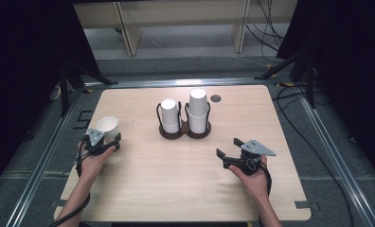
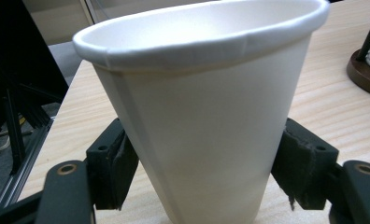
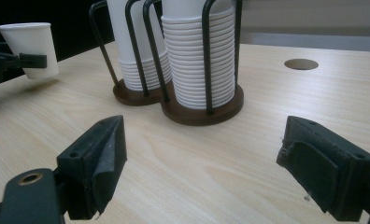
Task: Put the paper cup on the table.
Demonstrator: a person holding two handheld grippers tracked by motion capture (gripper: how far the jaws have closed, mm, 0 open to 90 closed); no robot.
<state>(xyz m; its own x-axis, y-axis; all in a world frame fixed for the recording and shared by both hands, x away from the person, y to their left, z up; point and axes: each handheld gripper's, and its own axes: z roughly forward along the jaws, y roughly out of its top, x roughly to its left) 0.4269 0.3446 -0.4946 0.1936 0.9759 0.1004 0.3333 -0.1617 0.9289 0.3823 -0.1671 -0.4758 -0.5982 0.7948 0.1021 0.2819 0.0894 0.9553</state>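
Crushing is the main risk: a thin paper cup is clamped low on its wall by the left tool, at the surface's left edge. The right tool is held apart, empty.

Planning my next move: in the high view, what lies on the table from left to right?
Left gripper holding a paper cup → shorter cup stack → taller cup stack → table hole → right gripper, jaws open.

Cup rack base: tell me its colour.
Dark brown, under black wire uprights. The rack base shows best in the right gripper view.
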